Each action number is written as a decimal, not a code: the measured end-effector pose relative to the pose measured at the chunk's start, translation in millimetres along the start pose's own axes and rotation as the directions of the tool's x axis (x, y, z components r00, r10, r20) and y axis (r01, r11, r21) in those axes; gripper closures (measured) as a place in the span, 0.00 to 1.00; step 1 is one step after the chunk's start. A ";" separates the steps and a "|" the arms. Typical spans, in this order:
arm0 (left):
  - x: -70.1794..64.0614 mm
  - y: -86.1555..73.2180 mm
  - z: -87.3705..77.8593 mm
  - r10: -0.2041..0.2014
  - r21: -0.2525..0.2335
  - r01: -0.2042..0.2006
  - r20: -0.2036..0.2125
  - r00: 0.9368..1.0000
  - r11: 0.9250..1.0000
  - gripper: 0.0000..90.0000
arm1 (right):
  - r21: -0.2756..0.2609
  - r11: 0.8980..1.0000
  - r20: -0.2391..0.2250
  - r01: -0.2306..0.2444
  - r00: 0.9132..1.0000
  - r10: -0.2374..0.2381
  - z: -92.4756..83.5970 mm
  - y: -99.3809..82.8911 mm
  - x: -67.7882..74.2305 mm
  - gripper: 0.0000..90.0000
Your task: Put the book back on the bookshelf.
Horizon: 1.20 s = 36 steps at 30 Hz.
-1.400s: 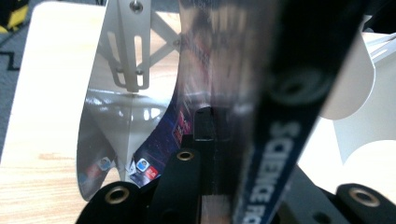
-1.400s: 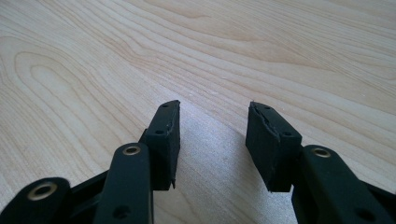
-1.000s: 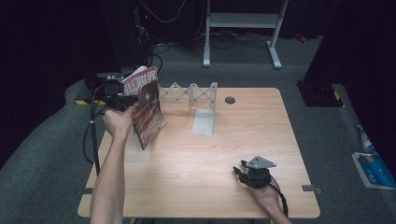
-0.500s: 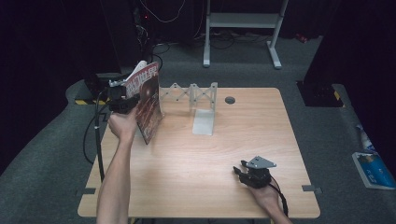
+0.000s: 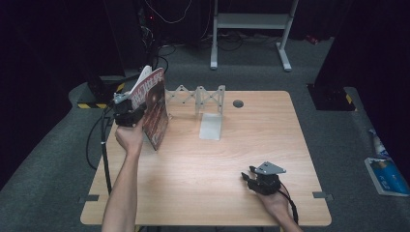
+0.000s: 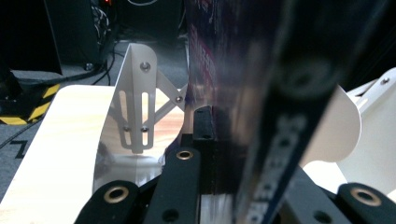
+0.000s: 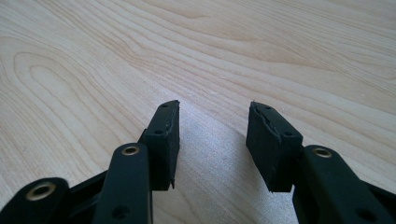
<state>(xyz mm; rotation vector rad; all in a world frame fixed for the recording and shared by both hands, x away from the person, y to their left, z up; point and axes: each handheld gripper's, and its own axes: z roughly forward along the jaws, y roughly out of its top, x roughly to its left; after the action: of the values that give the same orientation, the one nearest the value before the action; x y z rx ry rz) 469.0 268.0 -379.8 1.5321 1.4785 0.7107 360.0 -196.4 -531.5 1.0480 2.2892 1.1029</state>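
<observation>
The thin red-and-dark glossy magazine (image 5: pixel 153 108) is standing on edge over the far-left part of the pale wooden worktop (image 5: pixel 203 164), clenched in the left claw (image 5: pixel 129 112), just left of the white folding metal rack (image 5: pixel 200 99). Compared with a second ago, the magazine is sitting lower and more upright, and is closer to the rack's left end, so the person is probably lowering it toward a slot there. In the left gripper view the blurred cover (image 6: pixel 261 93) is running between the black pads, with a white rack plate (image 6: pixel 135 102) just behind it on the left. Whether the magazine's lower edge is already touching the worktop is hard to tell, and its title is too blurred to read. The right claw (image 7: pixel 212 144) is resting released near the worktop's near-right edge, holding nothing.
</observation>
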 end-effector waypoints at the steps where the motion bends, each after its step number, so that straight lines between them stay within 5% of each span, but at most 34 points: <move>1: 0.1 0.5 -0.1 0.006 0.012 -0.006 0.004 1.000 1.000 0.92 | 0.000 1.000 0.000 0.000 1.000 0.000 0.0 0.0 0.0 0.60; 9: 0.4 7.3 -0.7 0.081 0.107 -0.078 -0.023 0.996 0.991 0.90 | -0.002 1.000 -0.002 0.003 1.000 -0.003 0.3 0.0 -0.2 0.60; 14: -1.3 7.9 -0.9 0.163 0.138 -0.154 -0.062 0.985 0.978 0.87 | -0.002 1.000 -0.002 0.003 1.000 -0.003 0.3 0.0 -0.2 0.60; 21: -2.5 10.0 -0.1 0.193 0.157 -0.178 -0.084 0.978 0.972 0.85 | -0.002 1.000 -0.003 0.004 1.000 -0.004 0.4 0.0 -0.3 0.59; 30: 4.2 10.7 0.3 0.179 0.183 -0.158 -0.102 0.979 0.970 0.82 | -0.002 1.000 -0.003 0.005 1.000 -0.005 0.4 0.0 -0.2 0.59; 36: 2.6 9.8 -1.1 0.236 0.213 -0.205 -0.128 0.963 0.955 0.77 | -0.002 1.000 -0.004 0.005 1.000 -0.005 0.4 -0.1 -0.2 0.59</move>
<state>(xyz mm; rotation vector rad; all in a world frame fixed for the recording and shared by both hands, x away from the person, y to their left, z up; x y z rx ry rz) 473.2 271.6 -371.2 1.8526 1.5417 0.8471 360.4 -196.3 -531.8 1.0391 2.2921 1.1068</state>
